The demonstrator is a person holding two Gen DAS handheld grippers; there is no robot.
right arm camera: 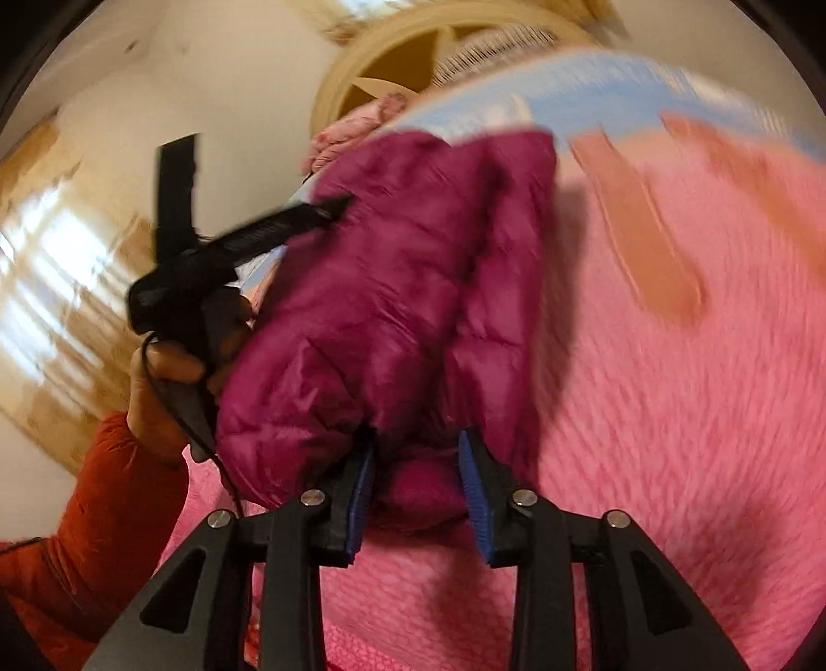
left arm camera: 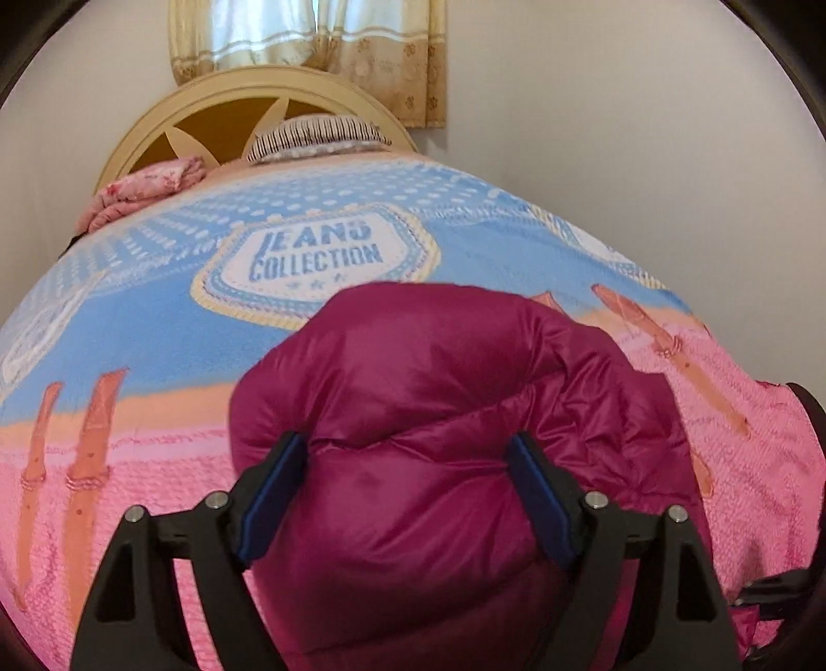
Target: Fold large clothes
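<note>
Garment: a magenta puffer jacket [left arm camera: 439, 413], shiny quilted fabric, bunched into a thick rounded bundle with soft creases across its top.
Garment, right wrist view: the same jacket [right arm camera: 392, 289] shows two padded lobes side by side, with a dark seam running between them; the picture is motion-blurred.
Location: the jacket lies on the bed, near the foot edge and toward the bed's right side, on the pink band of the bedspread [left arm camera: 155, 320].
Left gripper [left arm camera: 408, 495]: jaws wide apart, with the near end of the bundle bulging up between the blue pads [left arm camera: 268, 506]; whether the pads press the fabric cannot be told.
Left gripper, seen from the right wrist [right arm camera: 248, 206]: two black fingers spread in a V at the jacket's left flank, one tip touching the fabric; a hand [right arm camera: 160, 382] in an orange sleeve [right arm camera: 103, 542] holds the handle.
Right gripper [right arm camera: 418, 464]: jaws partly closed, a fold of the jacket's lower edge pinched between its blue pads [right arm camera: 472, 495].
Bedspread: blue upper field with a white badge reading "JEANS COLLECTION", peach belt-loop motifs, pink textured lower field.
Head of bed: cream arched headboard [left arm camera: 217, 103] with brown cut-outs; a striped pillow [left arm camera: 320, 137] against it; a folded pink floral cloth [left arm camera: 144, 191] at the far left corner.
Wall: pale, with a patterned curtain [left arm camera: 335, 46] above the headboard.
</note>
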